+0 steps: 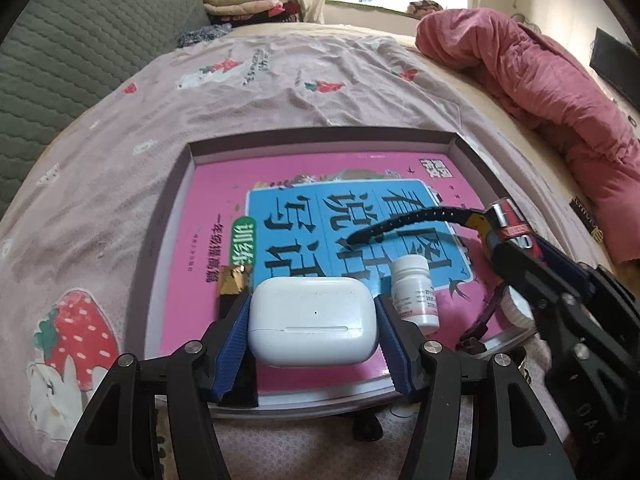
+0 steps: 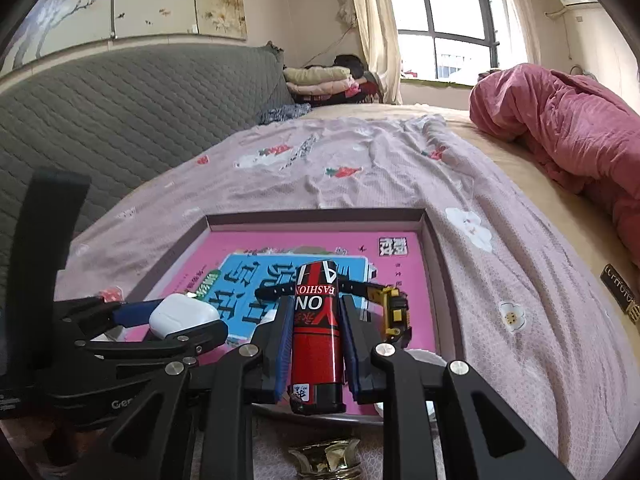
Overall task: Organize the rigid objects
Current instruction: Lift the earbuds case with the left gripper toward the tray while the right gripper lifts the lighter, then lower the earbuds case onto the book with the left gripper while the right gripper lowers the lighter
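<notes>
White earbud case point(image 1: 313, 320), smooth, rounded, between blue claw pads point(image 1: 234, 340).

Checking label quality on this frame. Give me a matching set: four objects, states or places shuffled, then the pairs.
Things:
1. white earbud case
2. red lighter
3. white pill bottle
4. pink book

States or places:
A. lies flat in the shallow box
B. stands upright on the book, free of both grippers
C. clamped in the right gripper
D. clamped in the left gripper

Pairs: 1-D, 2-C, 3-B, 4-A
</notes>
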